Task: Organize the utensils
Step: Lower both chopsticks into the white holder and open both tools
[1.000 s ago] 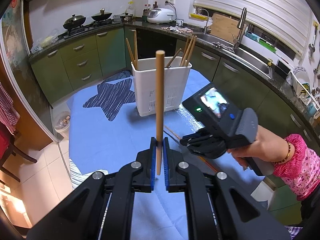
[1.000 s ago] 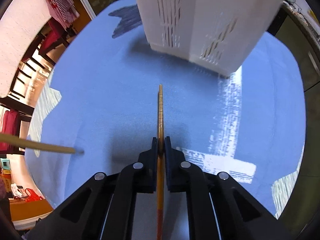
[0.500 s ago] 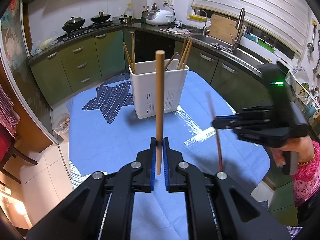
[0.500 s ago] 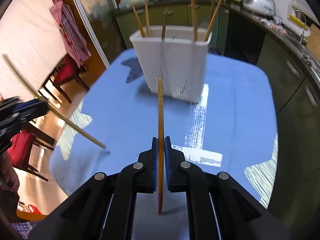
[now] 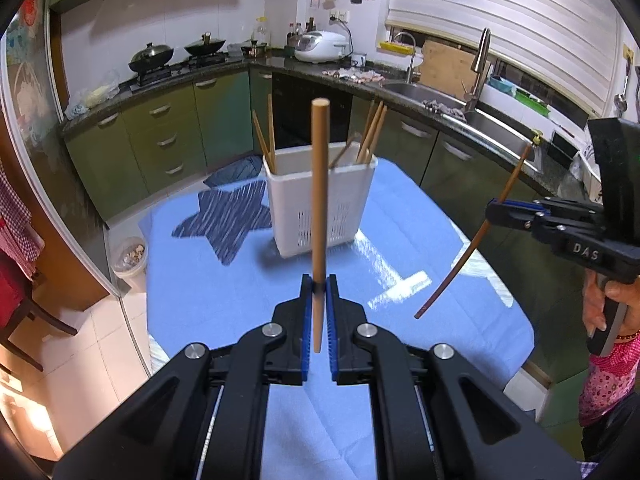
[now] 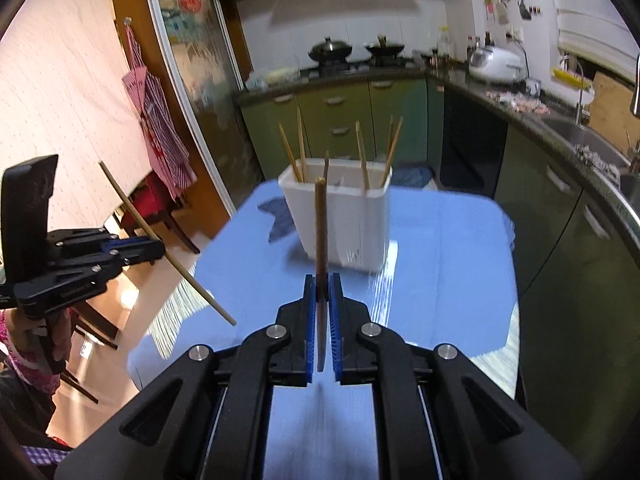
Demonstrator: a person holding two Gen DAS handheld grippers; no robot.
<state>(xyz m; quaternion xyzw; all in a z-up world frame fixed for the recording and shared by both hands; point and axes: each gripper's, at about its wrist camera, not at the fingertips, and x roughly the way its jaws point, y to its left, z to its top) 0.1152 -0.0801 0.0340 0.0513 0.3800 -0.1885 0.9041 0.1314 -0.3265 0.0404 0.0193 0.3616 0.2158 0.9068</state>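
Each hand-held gripper pinches one chopstick, left [image 5: 319, 304] and right [image 6: 322, 300], above the table's [image 5: 224, 300] near edge. Tip each upright over the holder [image 5: 320, 200] near the far edge, then lower gently.

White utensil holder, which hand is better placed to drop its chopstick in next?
Probably left: the left tongs hold a chopstick upright, lined up with the holder; the right tongs' chopstick is tilted, off to the side.

Chopsticks [image 5: 320, 200] upright above white holder [image 5: 320, 204]
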